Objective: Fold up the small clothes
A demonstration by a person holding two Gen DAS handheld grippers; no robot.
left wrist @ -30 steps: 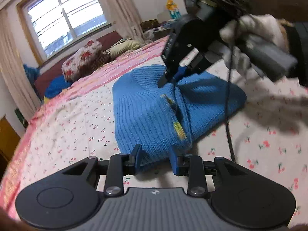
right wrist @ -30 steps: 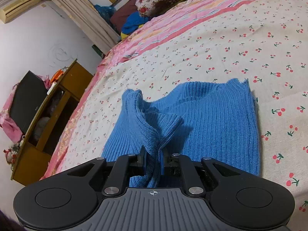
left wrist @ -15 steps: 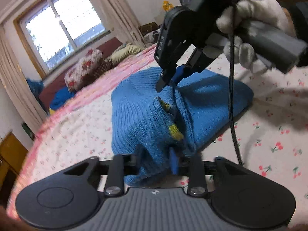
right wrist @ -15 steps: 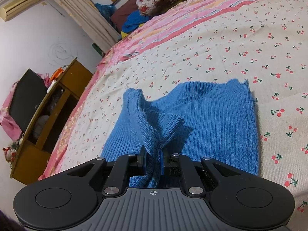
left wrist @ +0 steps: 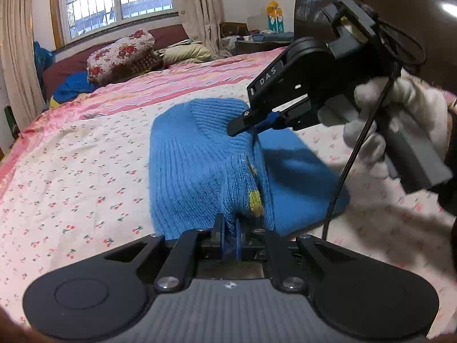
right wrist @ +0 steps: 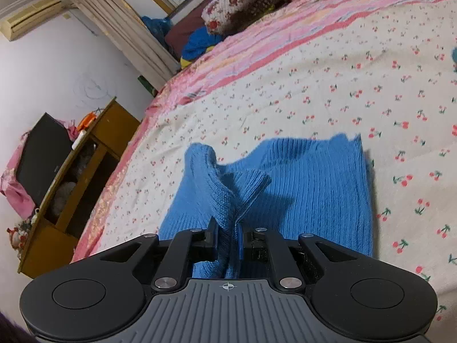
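Cherry-print bedspread [left wrist: 85, 154] under blue sweater [left wrist: 197, 165]

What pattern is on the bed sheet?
Little red cherries with green stems on a cream bed sheet, with pink stripes along its edge; the right wrist view shows it best.

Plenty of open bed [right wrist: 328, 85] past and left of the blue knit [left wrist: 194, 165], nothing on the cherry sheet there. Right side's crowded: the right tool [left wrist: 251, 121], its gloved hand [left wrist: 400, 120] and a dangling black cable [left wrist: 342, 171] hang over it. Pillows [left wrist: 120, 54] block the far end.
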